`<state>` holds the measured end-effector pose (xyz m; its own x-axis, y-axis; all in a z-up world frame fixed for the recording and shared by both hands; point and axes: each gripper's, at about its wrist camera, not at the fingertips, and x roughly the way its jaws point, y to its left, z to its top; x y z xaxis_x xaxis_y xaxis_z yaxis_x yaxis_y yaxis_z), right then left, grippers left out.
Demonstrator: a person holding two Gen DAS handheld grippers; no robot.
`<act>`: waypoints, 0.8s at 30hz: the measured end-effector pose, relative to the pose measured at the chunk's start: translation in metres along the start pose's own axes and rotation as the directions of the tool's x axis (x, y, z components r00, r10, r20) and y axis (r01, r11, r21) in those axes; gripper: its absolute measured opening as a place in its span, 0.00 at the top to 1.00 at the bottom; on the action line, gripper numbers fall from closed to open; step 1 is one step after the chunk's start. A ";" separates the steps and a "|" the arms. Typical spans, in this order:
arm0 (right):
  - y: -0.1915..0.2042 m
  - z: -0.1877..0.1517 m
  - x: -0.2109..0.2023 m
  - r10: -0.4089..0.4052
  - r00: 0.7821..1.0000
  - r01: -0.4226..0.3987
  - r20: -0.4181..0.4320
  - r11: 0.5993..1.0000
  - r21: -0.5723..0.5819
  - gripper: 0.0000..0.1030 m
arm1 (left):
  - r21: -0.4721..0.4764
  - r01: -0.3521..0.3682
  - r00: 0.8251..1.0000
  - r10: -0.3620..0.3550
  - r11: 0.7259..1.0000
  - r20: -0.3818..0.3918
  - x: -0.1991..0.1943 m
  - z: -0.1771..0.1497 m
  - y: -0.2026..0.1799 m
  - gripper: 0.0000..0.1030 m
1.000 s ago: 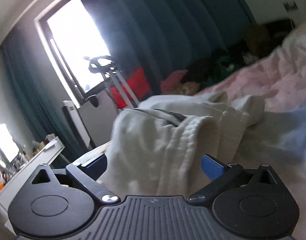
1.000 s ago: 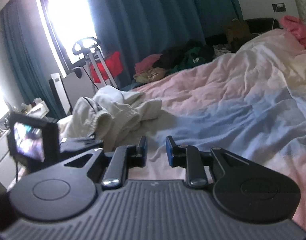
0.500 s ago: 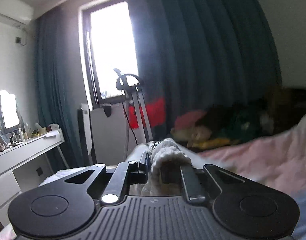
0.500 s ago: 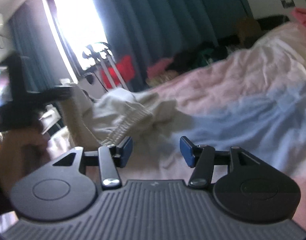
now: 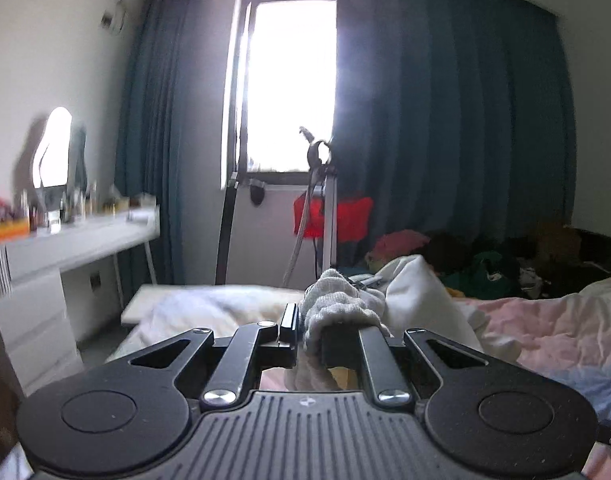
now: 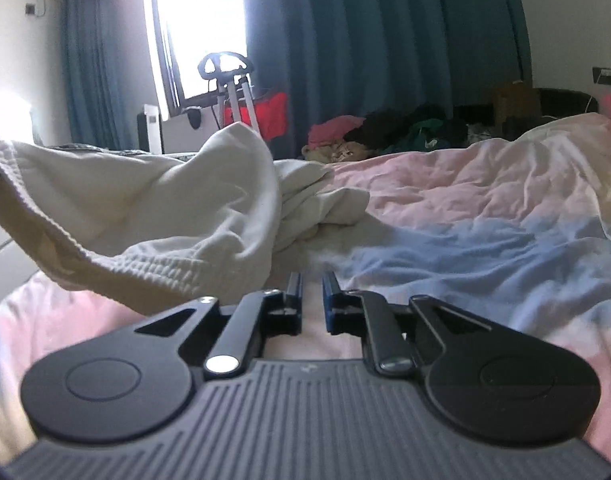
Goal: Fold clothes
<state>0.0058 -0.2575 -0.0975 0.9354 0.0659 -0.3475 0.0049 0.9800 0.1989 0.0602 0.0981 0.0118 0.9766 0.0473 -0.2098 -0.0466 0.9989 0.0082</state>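
One second back the left tool [image 5: 305, 326] stood wide open before the garment [image 6: 153, 216]; now it is clamped on the ribbed hem [image 5: 337, 300] and has lifted it off the bed [image 6: 465, 208], so the pick-up looks done and spreading can likely begin. The right tool [image 6: 311, 300] has narrowed: its fingers sit close together with a slim gap, gripping nothing, low over the bed just beside the hanging hem. The rest of the garment lies heaped on the bed.
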 end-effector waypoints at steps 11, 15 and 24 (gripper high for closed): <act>0.029 -0.023 0.047 0.134 0.975 -0.135 -0.176 0.991 0.008 0.85 | -0.100 0.019 0.998 -0.024 0.995 -0.055 0.021 -0.011 0.039 0.89; 0.033 -0.026 0.075 0.151 0.968 -0.145 -0.198 0.988 0.044 0.72 | -0.137 0.023 0.996 -0.034 0.990 -0.079 0.031 -0.017 0.048 0.89; 0.039 -0.023 0.123 0.176 0.973 -0.161 -0.151 0.981 0.109 0.58 | -0.160 0.005 0.995 -0.021 0.987 -0.098 0.049 -0.021 0.056 0.89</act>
<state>0.1127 -0.2067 -0.1538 0.8572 0.2653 -0.4414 -0.1071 0.9302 0.3510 0.1011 0.1568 -0.0187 0.9520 0.0264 -0.3048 -0.0752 0.9859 -0.1495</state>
